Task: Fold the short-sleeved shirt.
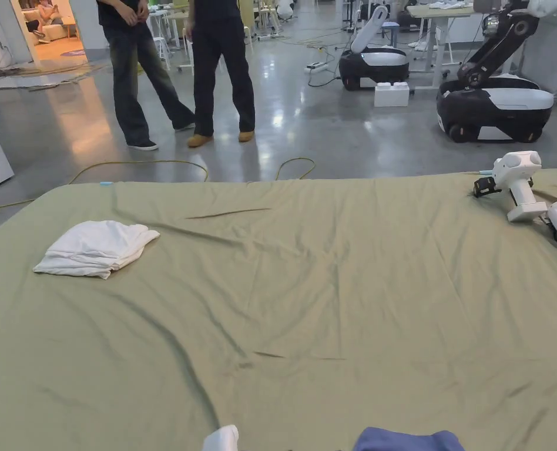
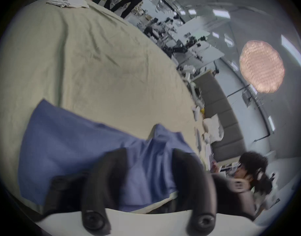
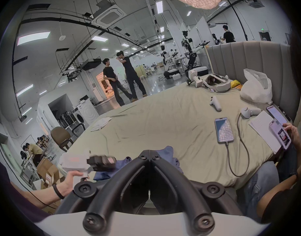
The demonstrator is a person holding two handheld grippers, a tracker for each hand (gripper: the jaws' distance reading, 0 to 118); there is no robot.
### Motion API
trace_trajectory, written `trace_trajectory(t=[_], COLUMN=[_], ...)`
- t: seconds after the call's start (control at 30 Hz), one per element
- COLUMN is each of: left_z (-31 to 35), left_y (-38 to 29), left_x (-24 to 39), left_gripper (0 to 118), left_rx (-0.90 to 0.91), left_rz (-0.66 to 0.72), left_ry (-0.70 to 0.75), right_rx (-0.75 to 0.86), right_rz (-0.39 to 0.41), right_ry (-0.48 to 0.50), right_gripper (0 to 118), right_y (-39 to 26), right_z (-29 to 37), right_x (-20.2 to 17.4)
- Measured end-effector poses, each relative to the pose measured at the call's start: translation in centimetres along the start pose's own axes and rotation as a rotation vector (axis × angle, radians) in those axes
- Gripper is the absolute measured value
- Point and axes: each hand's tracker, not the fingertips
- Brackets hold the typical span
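A soft, light blue shirt is lying bunched on the bed; left gripper gaping, right gripper closed, seemingly empty.

Robotics lab, wheeled robots on concrete floor, humanoid robot

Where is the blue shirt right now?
The blue shirt lies at the near edge of the green sheet, bottom centre of the head view, beside the left gripper, far from the white folded cloth.
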Motion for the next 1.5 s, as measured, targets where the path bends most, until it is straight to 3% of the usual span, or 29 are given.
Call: trace_trajectory(t=[0.03, 0.07, 0.13, 0.2, 0.33, 0.4, 0.43, 0.47, 0.5, 0.7, 0.87, 0.93, 0.97, 1.03, 1.2, 1.3, 1.5], left_z=[-1.0, -2.1, -4.4, -6.1, -4.2, -1.7, 0.1, 1.8, 3.5, 10.6, 8.2, 5.2, 4.7, 3.8, 6.7, 10.8, 18.3], left_y=[-0.7, -1.2, -2.2, -2.8, -1.9, -1.2, -1.0, -0.7, -0.1, 2.0, 1.1, 0.9, 0.6, 0.1, -0.2, 1.0, 4.6], left_x=[-0.1, -0.2, 0.9, 1.5, 2.0, 1.3, 0.7, -0.3, -1.3, -9.8, -12.5, -15.7, -15.6, -12.6, -11.0, -10.4, -6.5], left_gripper=[23, 17, 17, 12, 13, 27, 56, 76, 84, 85, 85, 78, 64, 19, 15, 15, 15], left_rx=[-0.029, -0.062, -0.141, -0.156, -0.138, -0.108, -0.052, -0.019, 0.002, 0.199, 0.167, 0.140, 0.164, 0.121, 0.209, 0.271, 0.321], left_rz=[-0.026, -0.047, -0.076, -0.179, -0.187, -0.199, -0.184, -0.158, -0.110, 0.242, 0.414, 0.443, 0.454, 0.455, 0.486, 0.425, 0.235], left_ry=[0.023, 0.032, -0.007, 0.138, 0.070, 0.044, 0.049, 0.045, 0.034, 0.027, -0.112, -0.189, -0.225, -0.132, -0.183, -0.190, -0.059], right_rx=[0.000, -0.001, -0.004, -0.016, -0.042, -0.059, -0.063, -0.064, -0.067, -0.090, -0.102, -0.112, -0.115, -0.120, -0.126, -0.119, -0.116], right_rz=[-0.001, -0.001, 0.006, 0.017, 0.038, 0.036, 0.040, 0.042, 0.040, 0.007, 0.031, 0.047, 0.055, 0.066, 0.070, 0.051, -0.036], right_ry=[0.011, 0.020, 0.036, 0.047, 0.055, 0.058, 0.054, 0.054, 0.057, 0.081, 0.091, 0.083, 0.077, 0.070, 0.057, 0.060, 0.112], right_gripper=[0, 0, 0, 0, 0, 0, 0, 0, 0, 0, 0, 0, 0, 0, 0, 0, 0], right_y=[0.1, 0.1, 0.1, 0.0, -0.4, -0.5, -0.5, -0.4, -0.4, -0.6, -0.9, -1.0, -1.0, -1.0, -1.1, -0.9, -1.2], right_z=[-0.3, -0.5, -0.9, -1.2, -1.5, -1.8, -1.9, -1.9, -2.0, -3.1, -3.1, -3.0, -3.0, -2.7, -2.7, -2.8, -3.9], right_x=[-0.3, -0.5, -1.2, -1.8, -2.4, -2.4, -2.5, -2.7, -2.7, -2.7, -3.4, -3.7, -3.8, -4.0, -3.6, -3.2, -2.3])
